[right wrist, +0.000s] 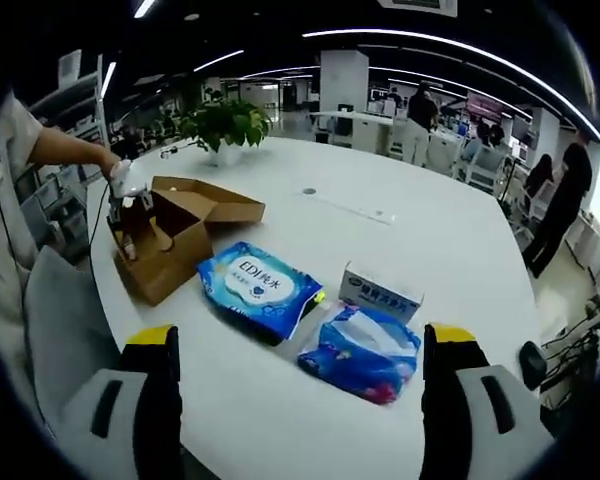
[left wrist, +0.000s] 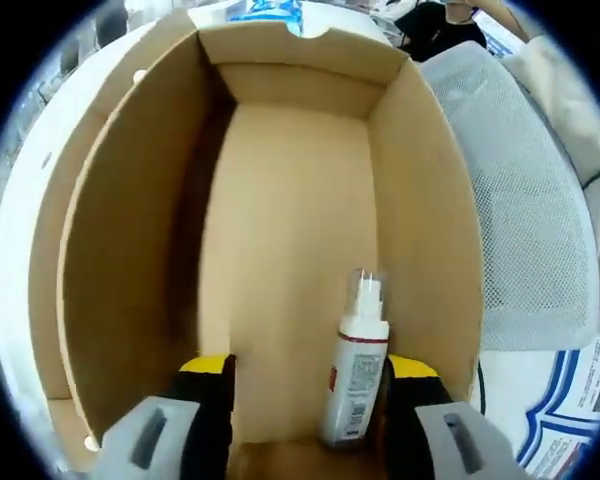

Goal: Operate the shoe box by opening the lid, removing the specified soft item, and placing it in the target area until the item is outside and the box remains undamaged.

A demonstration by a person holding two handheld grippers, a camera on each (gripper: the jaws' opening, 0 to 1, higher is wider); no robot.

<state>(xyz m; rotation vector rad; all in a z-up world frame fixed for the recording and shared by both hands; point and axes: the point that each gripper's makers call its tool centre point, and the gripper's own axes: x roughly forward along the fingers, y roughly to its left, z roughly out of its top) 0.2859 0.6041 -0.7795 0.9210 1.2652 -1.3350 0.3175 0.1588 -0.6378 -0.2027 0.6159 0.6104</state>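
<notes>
Item one: shoe box [left wrist: 300, 200], brown cardboard, lid open. In the left gripper view I look straight down into it; its floor is bare apart from one white spray bottle [left wrist: 357, 365] with a red band and printed label, lying near the box's near end with its nozzle pointing away from me.

Item two: my left gripper [left wrist: 310, 400], jaws released and spread wide, yellow-tipped. The bottle lies between the jaws, close against the right-hand one; whether it touches that jaw I cannot tell. Nothing is gripped.

Item three: my right gripper [right wrist: 300, 385], jaws likewise wide apart and holding nothing, raised above the white round table [right wrist: 430, 230].

Item four, in the right gripper view: the same box [right wrist: 170, 245] near the table's left edge, flap [right wrist: 210, 200] laid back, with my left gripper [right wrist: 127, 205] reaching into it.

Item five: soft packs outside the box, on the table. A blue wet-wipe pack [right wrist: 255, 285] just beside the box; a blue-and-pink pack [right wrist: 365, 355] nearer my right jaws; a small white carton [right wrist: 380, 293] just behind it.

Item six: potted plant [right wrist: 223, 125] at the table's far side.
</notes>
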